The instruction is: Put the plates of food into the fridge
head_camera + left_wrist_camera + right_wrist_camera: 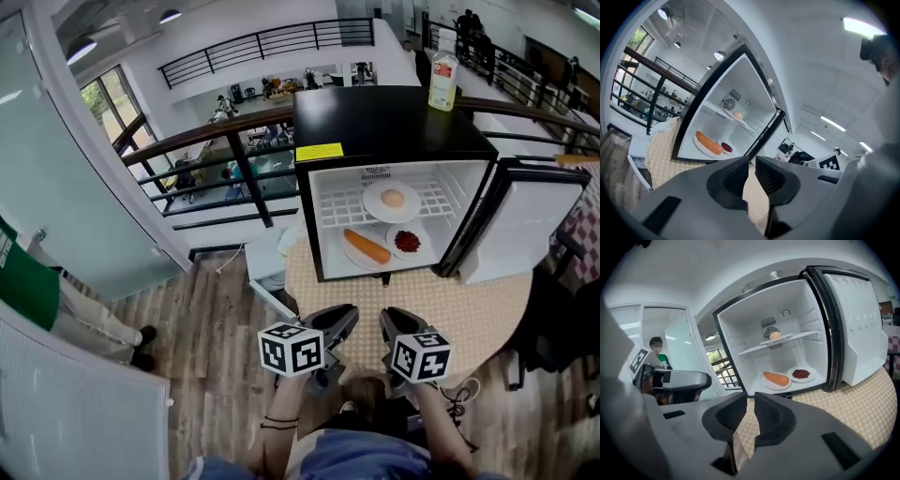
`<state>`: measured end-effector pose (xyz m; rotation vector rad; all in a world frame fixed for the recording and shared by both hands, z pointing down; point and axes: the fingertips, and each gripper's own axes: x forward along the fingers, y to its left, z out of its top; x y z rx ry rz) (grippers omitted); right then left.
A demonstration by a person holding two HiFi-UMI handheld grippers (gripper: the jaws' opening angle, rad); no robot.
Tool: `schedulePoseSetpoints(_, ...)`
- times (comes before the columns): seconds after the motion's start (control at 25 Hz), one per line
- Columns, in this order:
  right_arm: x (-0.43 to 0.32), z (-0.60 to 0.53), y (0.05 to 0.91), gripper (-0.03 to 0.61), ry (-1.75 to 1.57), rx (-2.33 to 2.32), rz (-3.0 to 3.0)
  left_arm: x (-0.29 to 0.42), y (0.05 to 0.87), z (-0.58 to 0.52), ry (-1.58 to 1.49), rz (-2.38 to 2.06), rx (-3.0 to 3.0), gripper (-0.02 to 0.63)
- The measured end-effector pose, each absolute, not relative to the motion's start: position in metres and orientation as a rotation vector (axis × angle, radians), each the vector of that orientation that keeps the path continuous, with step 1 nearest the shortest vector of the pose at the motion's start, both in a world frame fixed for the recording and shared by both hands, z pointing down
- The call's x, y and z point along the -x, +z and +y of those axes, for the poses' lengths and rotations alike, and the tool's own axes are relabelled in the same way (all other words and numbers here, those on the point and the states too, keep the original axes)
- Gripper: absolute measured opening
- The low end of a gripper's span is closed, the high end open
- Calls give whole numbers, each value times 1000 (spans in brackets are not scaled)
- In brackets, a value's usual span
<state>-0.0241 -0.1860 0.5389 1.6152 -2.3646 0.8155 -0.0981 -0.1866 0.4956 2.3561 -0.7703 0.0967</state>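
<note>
Open fridge (394, 122); left gripper (336, 321) and right gripper (397, 324) in front of it, jaws pressed together, empty; inside sat orange-food plate (366, 248), red-food plate (408, 243), and egg plate (392, 200) on the shelf, probably stiff, slick, breakable, so grab rims.

A bottle (442, 82) stands upright at the far right corner of the fridge (384, 122) top. A checked cloth covers the round counter (478, 319). A dark railing (211, 141) runs behind. A person in green (28, 281) stands at the left on the wood floor (211, 323).

Bright, even light from tall windows (112, 111) and ceiling strip lights (862, 26) casts soft shadows, the white fridge interior (441, 178) glares slightly, and fisheye distortion bends and darkens every view's edges.
</note>
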Motion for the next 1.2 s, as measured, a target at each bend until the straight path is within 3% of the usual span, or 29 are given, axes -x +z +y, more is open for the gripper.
schedulePoseSetpoints(0.56,5,-100,533,40,794,-1520,-2386,94,488,-103,9,-854,-2320,57)
schedulePoseSetpoints(1.2,-101,97,540,38,862,-1495,-2420,-5,506,86,-18,-899,-2256,57)
